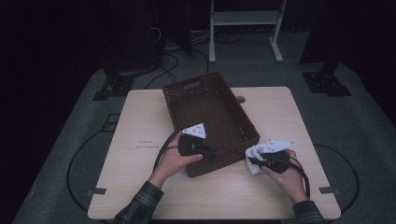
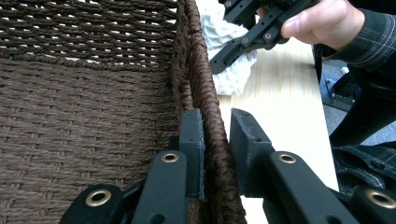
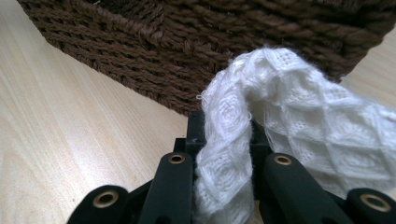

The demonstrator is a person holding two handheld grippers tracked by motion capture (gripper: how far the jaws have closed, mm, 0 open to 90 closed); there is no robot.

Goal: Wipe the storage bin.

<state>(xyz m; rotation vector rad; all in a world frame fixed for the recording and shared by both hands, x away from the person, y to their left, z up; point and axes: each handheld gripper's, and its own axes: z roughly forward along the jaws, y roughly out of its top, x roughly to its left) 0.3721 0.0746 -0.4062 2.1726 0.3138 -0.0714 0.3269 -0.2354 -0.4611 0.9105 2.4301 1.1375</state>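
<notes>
High view: above the counter (image 1: 140, 121), looking forward and down.
Gripper views: close, along the fingers.
Shared: basket (image 1: 205, 98), cloth (image 1: 254, 153).

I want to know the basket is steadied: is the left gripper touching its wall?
Touching. In the left gripper view the left gripper straddles the basket wall, its inner pad pressed against the weave.

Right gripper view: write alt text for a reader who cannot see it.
The right tongs pinch a fold of white waffle-knit cloth, which bunches up and spills to the right. Just behind it stands the dark brown woven basket, resting on the pale wooden table.
</notes>
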